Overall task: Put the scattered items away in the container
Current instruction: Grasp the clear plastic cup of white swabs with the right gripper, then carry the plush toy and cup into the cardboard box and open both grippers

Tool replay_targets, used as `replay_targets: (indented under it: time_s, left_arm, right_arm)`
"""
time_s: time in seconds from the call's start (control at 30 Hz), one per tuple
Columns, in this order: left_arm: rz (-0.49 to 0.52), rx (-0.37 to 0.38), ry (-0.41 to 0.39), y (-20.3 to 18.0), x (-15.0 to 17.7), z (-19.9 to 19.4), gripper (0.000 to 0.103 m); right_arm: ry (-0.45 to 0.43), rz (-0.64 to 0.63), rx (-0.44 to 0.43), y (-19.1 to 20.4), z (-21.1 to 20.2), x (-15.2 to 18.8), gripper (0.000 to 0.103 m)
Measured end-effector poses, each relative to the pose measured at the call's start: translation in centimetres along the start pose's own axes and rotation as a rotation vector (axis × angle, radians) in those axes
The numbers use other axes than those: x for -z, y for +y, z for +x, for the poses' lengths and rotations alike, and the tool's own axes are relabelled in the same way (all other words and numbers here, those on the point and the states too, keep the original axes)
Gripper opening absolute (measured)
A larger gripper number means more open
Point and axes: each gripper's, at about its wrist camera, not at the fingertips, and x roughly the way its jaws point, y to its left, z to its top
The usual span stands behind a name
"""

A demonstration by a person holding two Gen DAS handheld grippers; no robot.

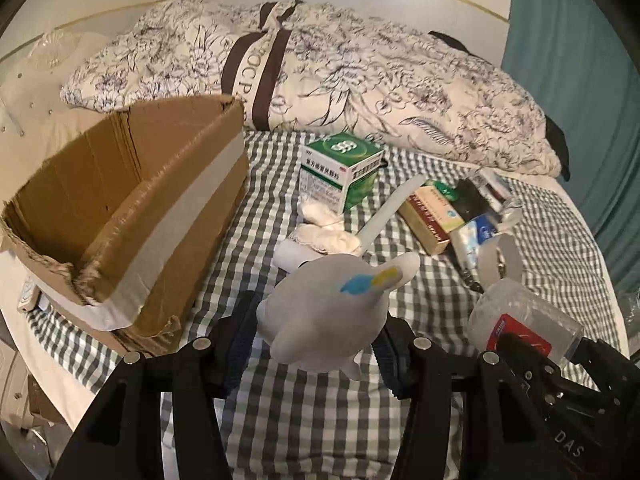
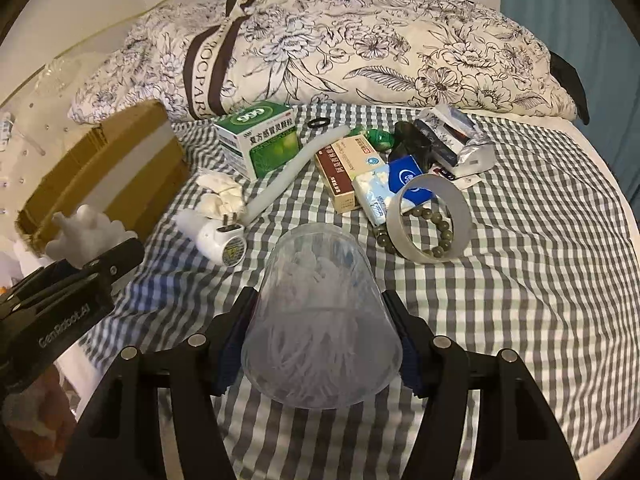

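My left gripper [image 1: 316, 328] is shut on a white plush toy [image 1: 328, 312] with a blue and yellow mark, held above the checked bedsheet just right of the open cardboard box [image 1: 132, 216]. The toy also shows in the right wrist view [image 2: 86, 236], in front of the box [image 2: 108, 176]. My right gripper [image 2: 320, 332] is shut on a clear plastic tub of cotton swabs [image 2: 320, 320], which also shows in the left wrist view [image 1: 524, 324]. Scattered ahead lie a green medicine box [image 2: 260, 136], a white tube [image 2: 280, 176], a tan box [image 2: 348, 172], a tissue pack [image 2: 384, 188] and a tape ring [image 2: 430, 216].
A rolled floral quilt [image 2: 340, 48] lies across the back of the bed. A white plug adapter [image 2: 218, 236], crumpled white cloth [image 2: 222, 196], a bead bracelet [image 2: 436, 232] and foil packets [image 2: 460, 140] lie among the items. A teal curtain [image 1: 580, 80] hangs at the right.
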Motion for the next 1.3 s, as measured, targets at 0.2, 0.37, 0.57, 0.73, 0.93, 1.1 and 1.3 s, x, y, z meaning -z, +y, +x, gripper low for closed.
replay_targets:
  time_s: [0.2, 0.37, 0.57, 0.73, 0.93, 1.1, 1.3]
  left_arm:
    - [0.009, 0.011, -0.025, -0.3, -0.2, -2.4, 0.055]
    - [0.019, 0.020, -0.037, -0.7, -0.4, -4.0, 0.055]
    - [0.029, 0.032, -0.051, -1.2, -1.2, -5.5, 0.055]
    - [0.052, 0.040, -0.068, -1.5, -2.5, -6.8, 0.055]
    - [0.073, 0.053, -0.098, -0.5, -4.8, -8.4, 0.055]
    - [0.064, 0.060, -0.123, 1.6, -6.8, -9.4, 0.055]
    - [0.037, 0.030, -0.145, 5.4, -8.5, -9.9, 0.055]
  right_arm:
    - [-0.056, 0.027, -0.006, -0.3, -4.2, 0.8, 0.062]
    - [-0.105, 0.038, -0.003, -0.3, -7.4, 0.8, 0.062]
    - [-0.145, 0.038, 0.010, -0.2, -10.2, 0.2, 0.062]
    - [-0.173, 0.050, 0.017, -0.2, -12.3, -0.7, 0.062]
    - [-0.220, 0.053, 0.020, 0.7, -14.6, -2.5, 0.062]
    - [-0.248, 0.039, 0.020, 2.3, -15.6, -4.0, 0.062]
    - [-0.265, -0.013, -0.019, 6.2, -15.9, -6.0, 0.062]
